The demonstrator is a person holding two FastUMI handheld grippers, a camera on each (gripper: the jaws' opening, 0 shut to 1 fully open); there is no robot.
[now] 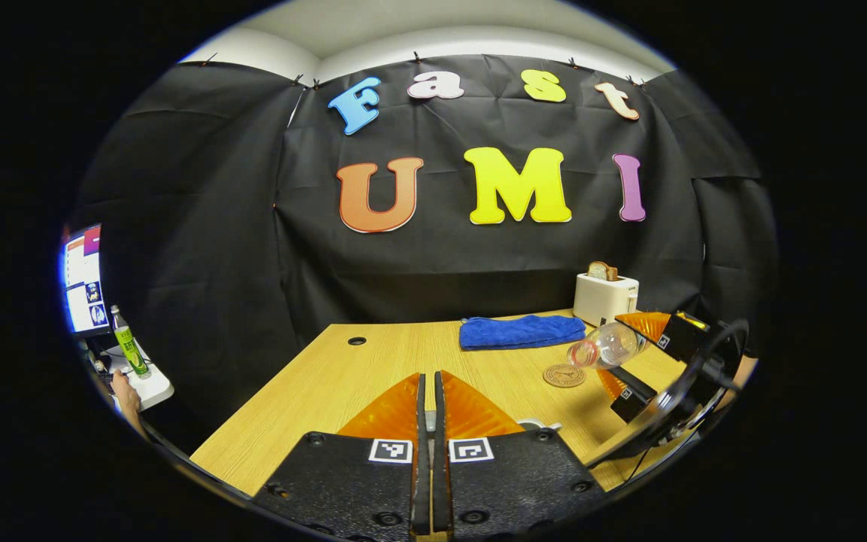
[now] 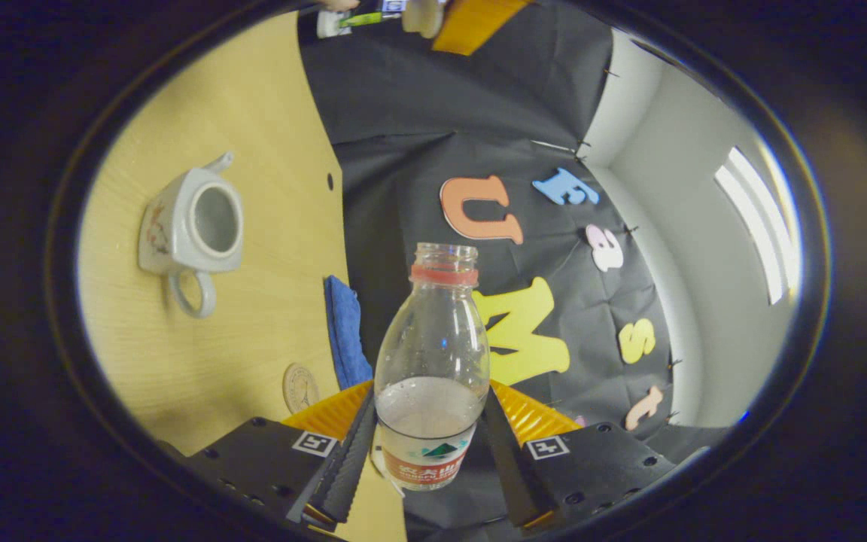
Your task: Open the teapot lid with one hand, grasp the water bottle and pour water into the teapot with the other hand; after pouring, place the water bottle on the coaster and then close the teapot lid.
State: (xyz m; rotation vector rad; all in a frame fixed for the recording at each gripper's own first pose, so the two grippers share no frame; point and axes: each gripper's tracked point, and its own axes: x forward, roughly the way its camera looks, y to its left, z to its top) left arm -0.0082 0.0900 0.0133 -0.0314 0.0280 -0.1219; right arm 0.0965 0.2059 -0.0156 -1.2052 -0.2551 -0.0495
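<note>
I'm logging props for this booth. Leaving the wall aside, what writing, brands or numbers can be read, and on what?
Water bottle label: print too blurred to read.
Coaster: embossed emblem, too small.
Toaster: tiny mark, unreadable.
Green bottle: label too small.
Left gripper, right gripper: square tags, patterns, no words.
Teapot, lid: no writing seen.
So nothing reads clearly.

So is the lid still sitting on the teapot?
No: in the right gripper view the teapot shows an open, uncovered mouth.
</note>
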